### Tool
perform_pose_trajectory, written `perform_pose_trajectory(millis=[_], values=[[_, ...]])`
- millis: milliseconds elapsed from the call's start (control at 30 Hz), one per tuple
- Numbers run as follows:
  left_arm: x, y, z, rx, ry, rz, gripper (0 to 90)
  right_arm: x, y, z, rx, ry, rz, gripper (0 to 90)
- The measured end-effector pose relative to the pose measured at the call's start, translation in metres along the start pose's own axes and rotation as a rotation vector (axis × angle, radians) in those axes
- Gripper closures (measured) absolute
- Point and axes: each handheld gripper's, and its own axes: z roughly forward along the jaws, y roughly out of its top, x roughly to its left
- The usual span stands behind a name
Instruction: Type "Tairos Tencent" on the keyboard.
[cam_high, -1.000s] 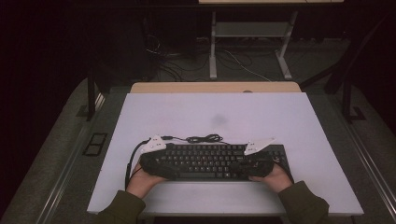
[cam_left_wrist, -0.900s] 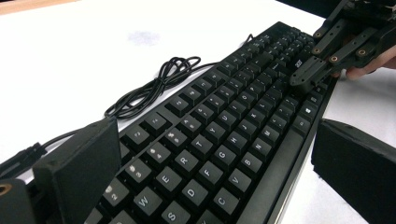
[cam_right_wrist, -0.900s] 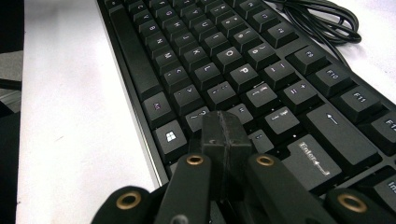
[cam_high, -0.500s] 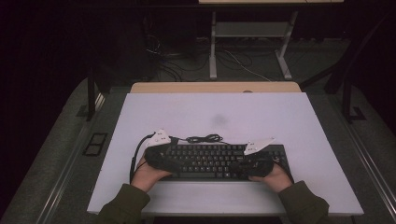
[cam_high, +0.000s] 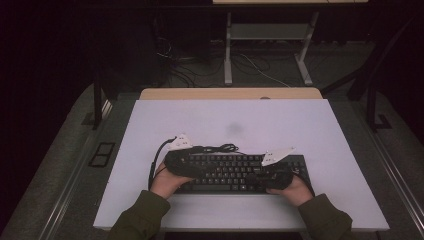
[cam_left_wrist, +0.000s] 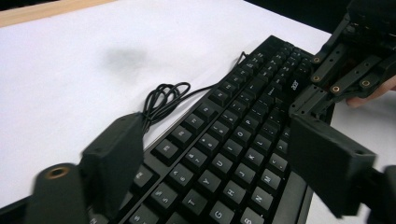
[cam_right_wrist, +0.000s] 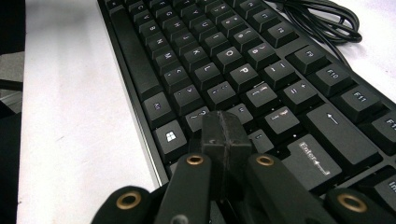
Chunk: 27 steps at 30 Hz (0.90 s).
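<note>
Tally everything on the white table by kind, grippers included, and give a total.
Keyboard: 1
Coiled cable: 1
Grippers: 2, the left gripper with jaws apart over the keys, the right gripper with jaws shut
Total: 4

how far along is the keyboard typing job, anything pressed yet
Done: the keyboard lies flat on the white table, its cable coiled behind it. In hand: the right gripper, jaws shut, rests its tip on the keys near Enter; the left gripper hangs over the letter rows, jaws apart and just closing, nothing between them. Left: whether any key is pressed down cannot be told.
</note>
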Motion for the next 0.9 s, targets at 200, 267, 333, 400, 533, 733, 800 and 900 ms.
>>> perform_pose_trajectory(millis=[200,267,333,400,533,733,800,900], values=[[-0.001,-0.003,0.006,0.017,0.002,-0.012,28.3,0.0,0.0,0.0,0.0,0.0,0.001,89.5],[-0.001,-0.004,0.007,0.032,0.009,-0.018,34.7,0.0,0.0,0.0,-0.001,0.0,0.002,89.5],[-0.001,-0.006,0.008,0.04,0.029,-0.026,37.5,0.0,0.0,0.0,-0.001,0.0,0.002,89.5],[0.001,-0.007,0.008,0.048,0.03,-0.03,43.3,0.0,0.0,0.0,-0.002,0.001,0.002,89.5],[0.001,-0.01,0.009,0.066,0.024,-0.031,56.7,0.0,-0.001,0.0,-0.003,0.003,0.004,89.5],[0.001,-0.011,0.01,0.106,0.018,-0.032,76.5,0.0,-0.001,0.0,-0.003,0.003,0.003,89.5],[0.001,-0.012,0.01,0.116,0.018,-0.028,81.8,0.0,-0.001,0.0,-0.003,0.002,0.003,89.5],[0.002,-0.012,0.011,0.131,0.019,-0.034,88.1,0.0,-0.001,0.0,-0.003,0.001,0.003,89.5]])
